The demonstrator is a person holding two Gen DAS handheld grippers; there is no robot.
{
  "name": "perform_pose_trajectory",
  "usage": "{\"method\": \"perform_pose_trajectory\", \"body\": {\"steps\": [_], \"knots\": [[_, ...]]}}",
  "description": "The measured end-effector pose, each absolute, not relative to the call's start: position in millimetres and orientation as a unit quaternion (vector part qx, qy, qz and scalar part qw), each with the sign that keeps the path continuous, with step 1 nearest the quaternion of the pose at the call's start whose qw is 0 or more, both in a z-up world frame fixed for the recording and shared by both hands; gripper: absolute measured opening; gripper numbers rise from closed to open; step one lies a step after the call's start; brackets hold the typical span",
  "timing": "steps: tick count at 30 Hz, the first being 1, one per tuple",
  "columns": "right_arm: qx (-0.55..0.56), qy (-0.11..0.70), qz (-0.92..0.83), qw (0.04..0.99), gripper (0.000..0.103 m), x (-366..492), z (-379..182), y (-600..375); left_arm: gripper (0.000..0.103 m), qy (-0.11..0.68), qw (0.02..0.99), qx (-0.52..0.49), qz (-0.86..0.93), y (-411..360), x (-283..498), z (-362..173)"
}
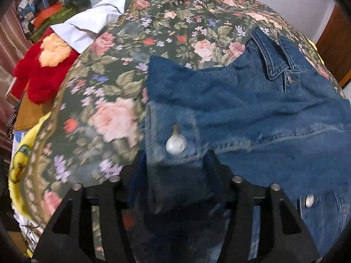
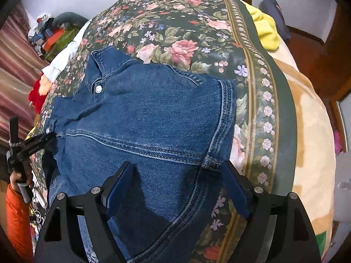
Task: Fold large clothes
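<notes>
A blue denim jacket (image 2: 142,118) lies front up on a floral bedspread (image 2: 186,26), collar toward the far side. In the left wrist view the jacket (image 1: 252,109) fills the right half, and my left gripper (image 1: 175,166) is shut on a sleeve cuff (image 1: 173,153) with a silver button, held over the jacket's left side. The image there is blurred by motion. My right gripper (image 2: 177,173) is open, jaws wide apart above the jacket's right side near the armhole seam, holding nothing. The left gripper (image 2: 43,140) also shows at the left edge of the right wrist view.
A white garment (image 1: 87,26) and a red fluffy item (image 1: 41,74) lie at the bed's left edge, with clutter (image 1: 48,6) behind. A yellow cloth (image 2: 265,30) and a beige blanket (image 2: 311,131) lie to the right of the bedspread.
</notes>
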State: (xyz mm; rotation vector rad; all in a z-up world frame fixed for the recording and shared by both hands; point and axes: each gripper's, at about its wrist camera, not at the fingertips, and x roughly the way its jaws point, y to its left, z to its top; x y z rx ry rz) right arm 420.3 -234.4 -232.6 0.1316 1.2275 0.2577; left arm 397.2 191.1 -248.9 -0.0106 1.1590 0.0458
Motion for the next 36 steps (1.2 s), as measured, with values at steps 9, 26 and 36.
{"method": "perform_pose_trajectory", "body": {"steps": [9, 26, 36], "knots": [[0.103, 0.565, 0.122, 0.81, 0.081, 424.1, -220.9, -257.2, 0.078, 0.51, 0.858, -0.05, 0.025, 245.7, 390.5, -205.8], [0.174, 0.578, 0.132, 0.786, 0.059, 482.5, -253.7, -259.7, 0.04, 0.544, 0.837, -0.059, 0.008, 218.4, 498.6, -267.7], [0.071, 0.532, 0.134, 0.833, 0.013, 504.5, -227.9, -222.7, 0.012, 0.487, 0.872, -0.043, 0.041, 217.0, 479.7, -226.7]]}}
